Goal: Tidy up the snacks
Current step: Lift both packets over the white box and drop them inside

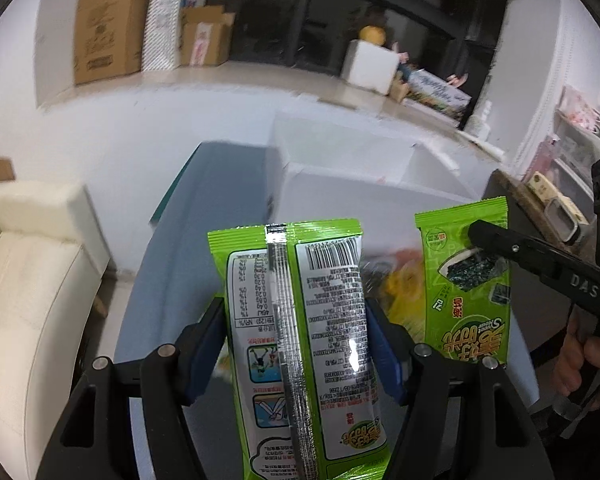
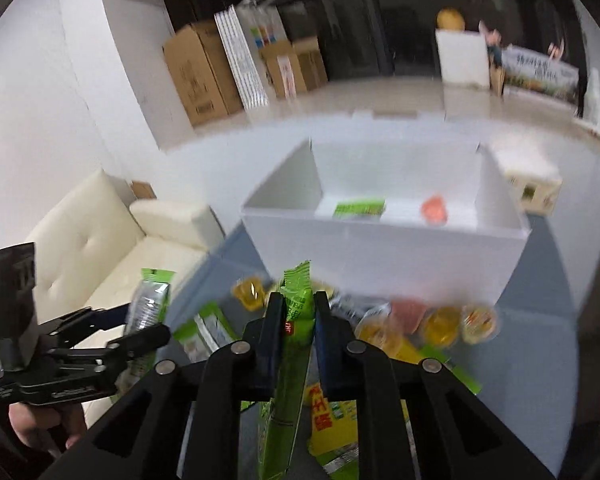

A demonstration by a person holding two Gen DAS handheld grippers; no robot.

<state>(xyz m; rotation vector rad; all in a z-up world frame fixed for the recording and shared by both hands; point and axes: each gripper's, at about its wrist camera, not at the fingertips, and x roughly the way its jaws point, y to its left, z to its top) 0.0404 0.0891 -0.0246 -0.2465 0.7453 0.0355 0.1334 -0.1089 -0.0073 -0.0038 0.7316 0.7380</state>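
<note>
- The left gripper [image 1: 296, 344] pinches one green foil seaweed packet [image 1: 300, 340] held upright above the blue table [image 1: 188, 248], barcode side facing the camera.
- The right gripper [image 2: 296, 320] pinches a second green packet [image 2: 294, 320] edge-on.
- An open white bin [image 2: 380, 236] stands beyond both, holding one green packet [image 2: 359, 208] and one pink item [image 2: 435, 209].
- About five round jelly cups [image 2: 440, 326] and flat packets lie between gripper and bin.

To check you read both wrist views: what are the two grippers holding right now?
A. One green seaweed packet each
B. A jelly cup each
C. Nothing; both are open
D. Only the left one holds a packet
A: the left gripper clamps a green seaweed packet; the right gripper clamps another green packet.
</note>
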